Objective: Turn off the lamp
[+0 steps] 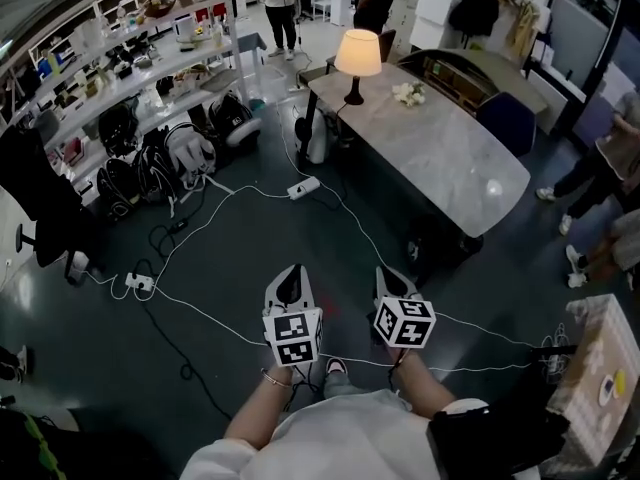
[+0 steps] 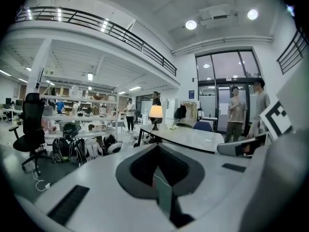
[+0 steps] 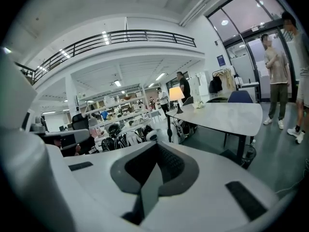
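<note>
We carry both tools low and side by side, pointing forward, since nothing is within reach yet. The left gripper (image 1: pixel 291 280) has its jaws pressed together on nothing, and so does the right gripper (image 1: pixel 393 280) (closed tips would suit pressing a switch, we judge). The lamp (image 1: pixel 357 60) is lit and stands well ahead of both tools, almost straight along their jaws, at the far end of the table (image 1: pixel 440 158). We cannot make out its switch from here.

Glowing lamp (image 1: pixel 357 53), dim surroundings, fisheye-warped edges
</note>
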`<state>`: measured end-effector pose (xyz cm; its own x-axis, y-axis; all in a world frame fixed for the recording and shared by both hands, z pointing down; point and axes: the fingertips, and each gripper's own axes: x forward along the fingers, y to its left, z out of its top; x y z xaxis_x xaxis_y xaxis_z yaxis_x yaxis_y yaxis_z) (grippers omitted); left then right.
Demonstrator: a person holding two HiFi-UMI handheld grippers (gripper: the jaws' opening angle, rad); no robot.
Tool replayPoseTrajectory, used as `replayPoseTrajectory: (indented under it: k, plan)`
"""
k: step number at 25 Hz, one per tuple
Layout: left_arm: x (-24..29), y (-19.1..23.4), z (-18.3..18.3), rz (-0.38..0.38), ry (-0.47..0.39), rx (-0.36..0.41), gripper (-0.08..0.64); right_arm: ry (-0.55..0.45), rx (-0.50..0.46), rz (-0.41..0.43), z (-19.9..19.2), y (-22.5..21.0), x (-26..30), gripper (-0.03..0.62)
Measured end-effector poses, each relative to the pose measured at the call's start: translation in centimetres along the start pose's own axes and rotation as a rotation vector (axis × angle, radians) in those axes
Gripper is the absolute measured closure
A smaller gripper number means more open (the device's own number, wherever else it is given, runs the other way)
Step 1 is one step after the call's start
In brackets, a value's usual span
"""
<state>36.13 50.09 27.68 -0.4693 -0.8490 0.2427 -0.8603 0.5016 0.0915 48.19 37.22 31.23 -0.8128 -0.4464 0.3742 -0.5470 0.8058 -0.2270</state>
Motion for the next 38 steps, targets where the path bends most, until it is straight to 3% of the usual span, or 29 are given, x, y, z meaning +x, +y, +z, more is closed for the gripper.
replayPoseTrajectory:
  k: [13, 20, 27, 38]
  plan:
    - [10.1, -1.4, 0.3, 0.009, 0.041, 0.022, 0.563, 0.029, 0.016, 0.008, 3.1, -6.6, 8.4, 0.594]
    - [13.5, 0.7, 0.2, 0.029, 0.07, -0.017, 0.563, 0.081, 0.046, 0.007, 2.5, -6.8, 11.5, 0.594]
    - [20.2, 2.4, -0.8, -0.049, 0.114, 0.021, 0.563, 0.089, 0.092, -0.065, 3.0, -8.6, 16.9, 0.594]
    - [30.7, 9.5, 3.4, -0.112, 0.114, 0.058, 0.562, 0.089, 0.125, -0.11, 7.4, -6.2, 28.0, 0.594]
